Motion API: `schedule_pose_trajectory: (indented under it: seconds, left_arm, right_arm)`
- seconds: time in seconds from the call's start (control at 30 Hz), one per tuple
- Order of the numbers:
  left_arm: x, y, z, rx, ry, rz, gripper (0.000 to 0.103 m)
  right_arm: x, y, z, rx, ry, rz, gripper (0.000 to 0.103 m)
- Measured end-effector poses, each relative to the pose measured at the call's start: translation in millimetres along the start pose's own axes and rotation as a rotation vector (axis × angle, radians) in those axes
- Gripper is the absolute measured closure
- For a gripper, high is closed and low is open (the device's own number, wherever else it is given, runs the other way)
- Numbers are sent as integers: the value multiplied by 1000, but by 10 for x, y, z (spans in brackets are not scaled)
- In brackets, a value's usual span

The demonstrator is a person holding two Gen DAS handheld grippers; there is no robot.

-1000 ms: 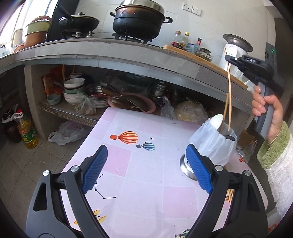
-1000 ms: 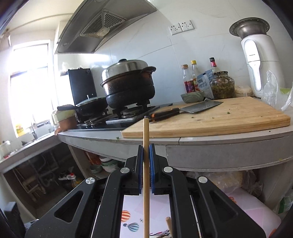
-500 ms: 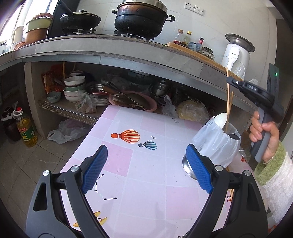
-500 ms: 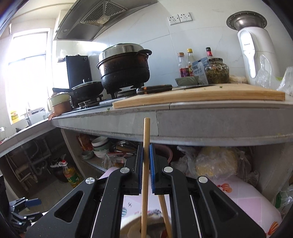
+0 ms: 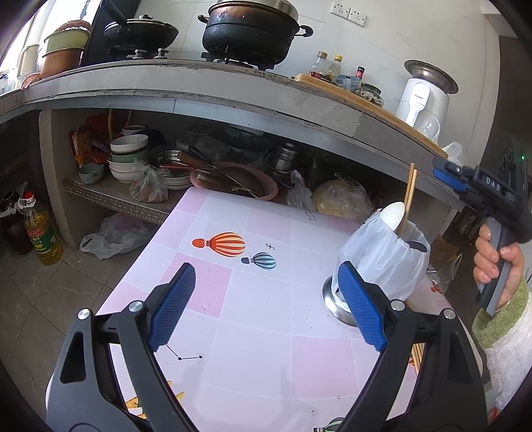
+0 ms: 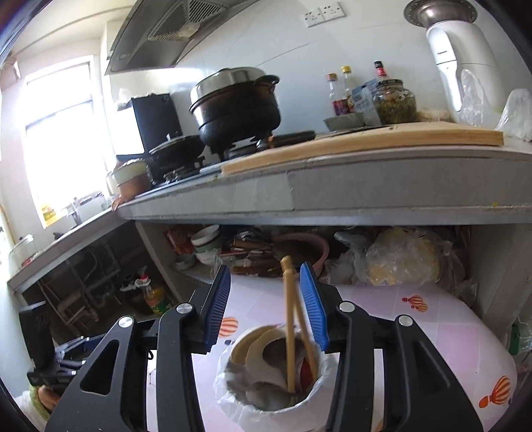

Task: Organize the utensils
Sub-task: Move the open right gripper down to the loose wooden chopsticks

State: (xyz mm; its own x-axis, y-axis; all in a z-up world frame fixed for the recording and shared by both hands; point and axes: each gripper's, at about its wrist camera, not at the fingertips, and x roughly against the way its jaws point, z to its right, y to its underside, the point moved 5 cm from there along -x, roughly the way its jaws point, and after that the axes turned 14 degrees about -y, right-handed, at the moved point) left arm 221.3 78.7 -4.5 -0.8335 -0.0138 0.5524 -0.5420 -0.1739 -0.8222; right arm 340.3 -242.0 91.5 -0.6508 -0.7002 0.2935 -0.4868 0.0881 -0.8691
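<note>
The right gripper [image 6: 266, 305] is opening; its blue pads are parted off the pale wooden chopstick [image 6: 290, 332], best released upright into the white bag-lined utensil holder [image 6: 266, 398]. The left gripper [image 5: 262, 309] is held wide, empty.

A grey counter [image 5: 206, 96] runs along the white tiled wall [image 6: 282, 43], carrying a black pot [image 6: 236, 103] on the stove and a chopping board [image 6: 365, 141] to its right. Sockets [image 6: 324, 13] sit high on the wall under a hood [image 6: 173, 30]. A bright window [image 6: 56, 133] lights the far left. Bowls [image 5: 128, 156] crowd the shelf below; the floor [image 5: 36, 299] is grey tile.
</note>
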Motion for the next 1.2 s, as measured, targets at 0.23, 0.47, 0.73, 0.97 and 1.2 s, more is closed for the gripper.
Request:
schedule_pose_trajectory:
  seconds: [0.23,0.47,0.73,0.97,1.2]
  left_arm:
    - [8,23,39,-12,6,-6,19]
    - [-38,20,-6,0,-7,-16,19]
    - [-62,25,1,-2,-3,-23,19]
    - [-58,22,-14,13,0,-25,19]
    - [-50,22,-17,18,4,-26,19]
  right_arm:
    - [-448,-127,415,-152,38,-158,60]
    - [-691,-174,732,-365,-40,-195,60]
    - [-928,-120,838,-469,-49,-275,65]
    - [-985,-40,726,-455,-97,-320,83]
    - [-849,65,517,-393,-101,-349,98]
